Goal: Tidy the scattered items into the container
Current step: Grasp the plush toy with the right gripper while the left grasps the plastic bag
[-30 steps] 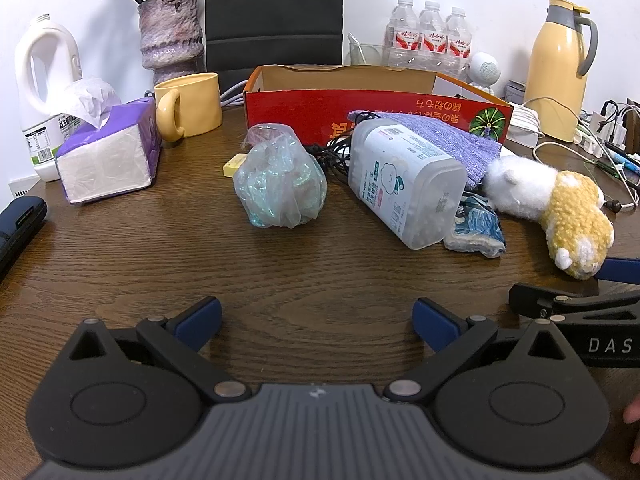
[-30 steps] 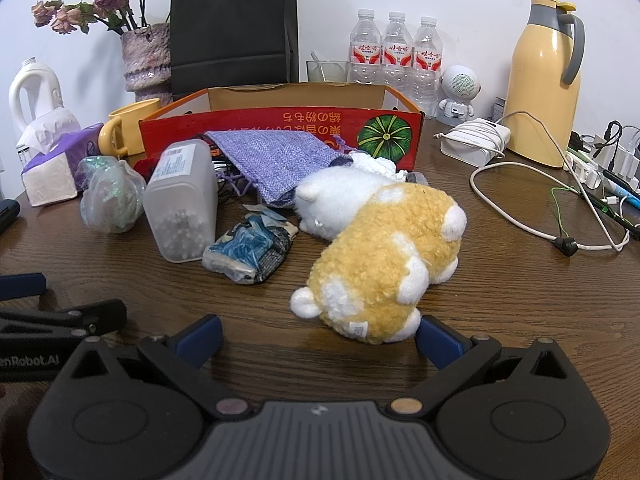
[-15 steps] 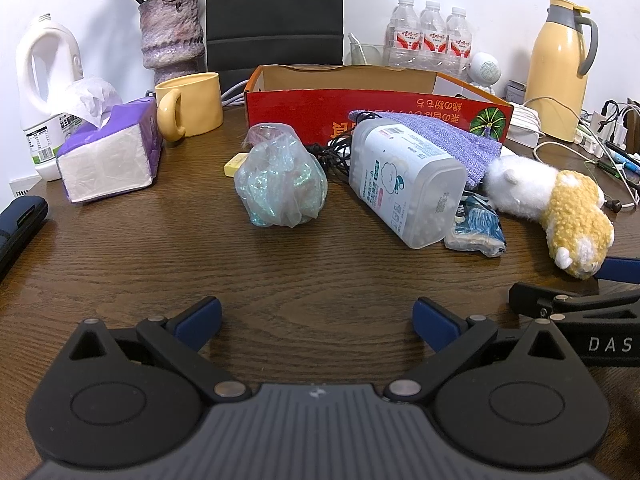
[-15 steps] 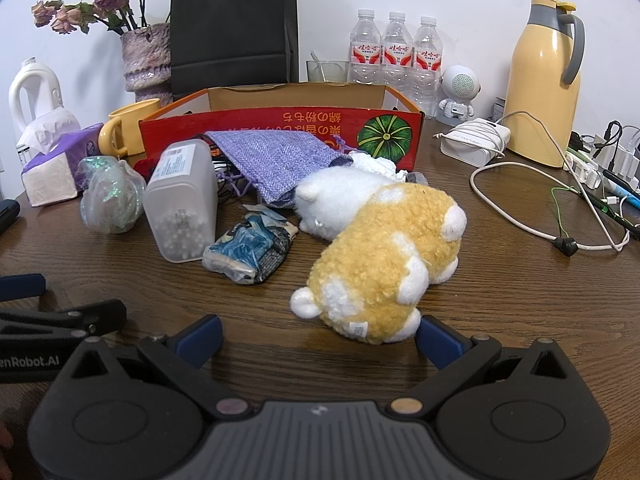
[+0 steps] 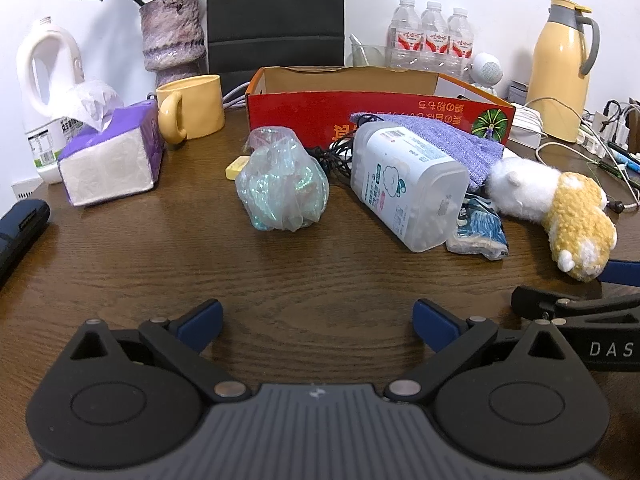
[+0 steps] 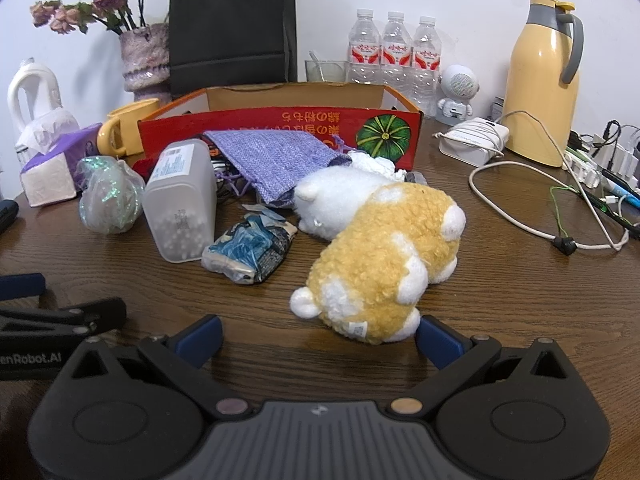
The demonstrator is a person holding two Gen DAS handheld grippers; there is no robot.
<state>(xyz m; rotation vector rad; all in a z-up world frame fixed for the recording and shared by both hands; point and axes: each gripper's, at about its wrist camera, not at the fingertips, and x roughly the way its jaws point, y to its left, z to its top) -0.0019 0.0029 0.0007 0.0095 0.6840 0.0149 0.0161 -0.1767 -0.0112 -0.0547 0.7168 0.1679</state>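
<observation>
Nothing has shifted over the last second: both grippers sit low at the near edge of the desk point(image 5: 120, 248), jaws spread wide and empty. The left gripper point(image 5: 316, 316) faces the crinkled plastic bag point(image 5: 282, 186) and the toppled cotton-swab jar point(image 5: 404, 184); the right gripper point(image 6: 318, 338) has the plush toy point(image 6: 384, 256) lying just ahead, its rump near the right finger. The red cardboard box point(image 6: 280, 128) waits behind, apparently with nothing tidied in. I'd say the sorting hasn't begun, the plush looking likeliest first.

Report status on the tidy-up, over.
Left gripper, right gripper open, empty. Yellow-white plush toy nearest right gripper. Red cardboard box beyond clutter.
</observation>
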